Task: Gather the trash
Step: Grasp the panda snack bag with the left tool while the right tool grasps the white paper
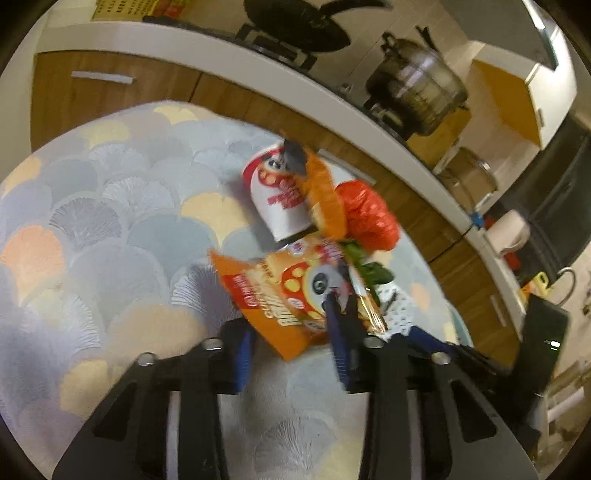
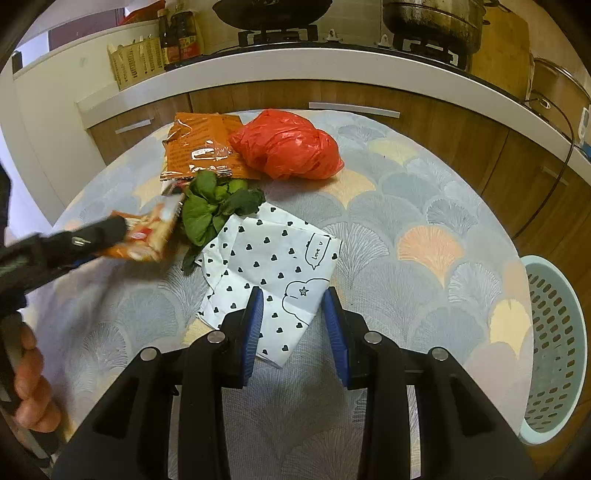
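Observation:
Trash lies on a round table with a scallop-pattern cloth (image 2: 424, 229). An orange snack bag (image 1: 284, 299) lies right in front of my left gripper (image 1: 288, 332), whose jaws stand apart with the bag's edge between them; the bag also shows in the right wrist view (image 2: 147, 240) at the left gripper's tip. Beyond it are a white paper cup (image 1: 277, 195), a second orange wrapper (image 2: 201, 147), a red plastic bag (image 2: 286, 147) and green leaves (image 2: 210, 210). My right gripper (image 2: 293, 317) is open, straddling a heart-print white paper (image 2: 269, 266).
A light-blue perforated basket (image 2: 554, 347) stands at the table's right edge. Behind the table are wooden cabinets (image 2: 424, 122) under a white counter with a stove, pan (image 2: 271, 11) and pots.

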Demonstrator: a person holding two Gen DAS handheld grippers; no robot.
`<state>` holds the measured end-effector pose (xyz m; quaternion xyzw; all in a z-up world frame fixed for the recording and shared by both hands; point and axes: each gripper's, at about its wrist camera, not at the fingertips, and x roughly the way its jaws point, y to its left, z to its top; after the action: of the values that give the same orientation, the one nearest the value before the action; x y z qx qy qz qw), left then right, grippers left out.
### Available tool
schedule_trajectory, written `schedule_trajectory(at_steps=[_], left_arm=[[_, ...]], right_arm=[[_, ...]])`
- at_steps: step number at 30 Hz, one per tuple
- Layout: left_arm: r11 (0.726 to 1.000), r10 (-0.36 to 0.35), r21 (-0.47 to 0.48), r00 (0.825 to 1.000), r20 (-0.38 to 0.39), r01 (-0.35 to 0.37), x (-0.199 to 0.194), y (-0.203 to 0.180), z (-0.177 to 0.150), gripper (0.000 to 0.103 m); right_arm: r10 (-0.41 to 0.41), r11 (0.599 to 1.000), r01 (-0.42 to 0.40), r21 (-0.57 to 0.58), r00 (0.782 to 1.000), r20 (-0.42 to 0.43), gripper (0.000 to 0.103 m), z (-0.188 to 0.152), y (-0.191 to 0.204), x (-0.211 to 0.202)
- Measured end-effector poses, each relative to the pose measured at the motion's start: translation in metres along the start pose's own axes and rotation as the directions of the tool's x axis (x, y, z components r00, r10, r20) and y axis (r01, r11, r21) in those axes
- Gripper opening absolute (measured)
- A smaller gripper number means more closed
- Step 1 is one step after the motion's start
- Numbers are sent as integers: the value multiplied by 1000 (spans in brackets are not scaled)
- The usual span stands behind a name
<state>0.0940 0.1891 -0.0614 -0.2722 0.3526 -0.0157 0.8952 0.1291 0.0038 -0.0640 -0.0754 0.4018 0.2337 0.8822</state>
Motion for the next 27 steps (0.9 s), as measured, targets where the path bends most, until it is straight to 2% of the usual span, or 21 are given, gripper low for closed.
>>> schedule_trajectory(at_steps=[2, 4, 5, 6, 7, 9, 14, 17, 19, 21, 27], left_arm=[[999, 47, 5, 999, -23, -47, 7, 0, 0, 13], [999, 52, 5, 998, -32, -52, 9, 0, 0, 7], [999, 44, 8, 999, -25, -44, 8, 0, 0, 3], [999, 35, 10, 999, -17, -35, 6, 0, -1, 3], [999, 30, 12, 1000, -7, -30, 3, 0, -1, 2], [999, 30, 18, 1000, 7, -30, -3, 1, -3, 2], [1000, 5, 21, 999, 53, -6, -25, 6, -6, 2], [1000, -18, 23, 997, 81, 16, -41, 9, -5, 1], [999, -29, 25, 995, 98, 26, -50, 10, -4, 1], [999, -40, 25, 993, 108, 37, -55, 11, -3, 1], [998, -62, 25, 993, 103, 60, -55, 11, -7, 1]], right_arm=[[15, 1000, -15, 9, 1000, 12, 31, 0, -3, -3], [33, 999, -34, 18, 998, 49, 33, -2, -5, -11], [43, 999, -44, 27, 997, 68, 38, -3, -7, -15], [47, 998, -50, 38, 996, 74, 54, -3, -9, -17], [48, 997, -53, 52, 996, 80, 62, -2, -12, -18], [52, 994, -60, 91, 995, 91, 62, 0, -20, -19], [52, 991, -53, 120, 999, 10, 62, 6, -24, -3], [-5, 996, 7, 85, 1000, -27, 64, 8, -16, 6], [-49, 998, 50, 45, 998, -39, 71, 12, -8, 11], [-92, 996, 93, 11, 995, -43, 72, 16, 1, 17], [-67, 997, 68, 20, 996, -54, 73, 24, -2, 24]])
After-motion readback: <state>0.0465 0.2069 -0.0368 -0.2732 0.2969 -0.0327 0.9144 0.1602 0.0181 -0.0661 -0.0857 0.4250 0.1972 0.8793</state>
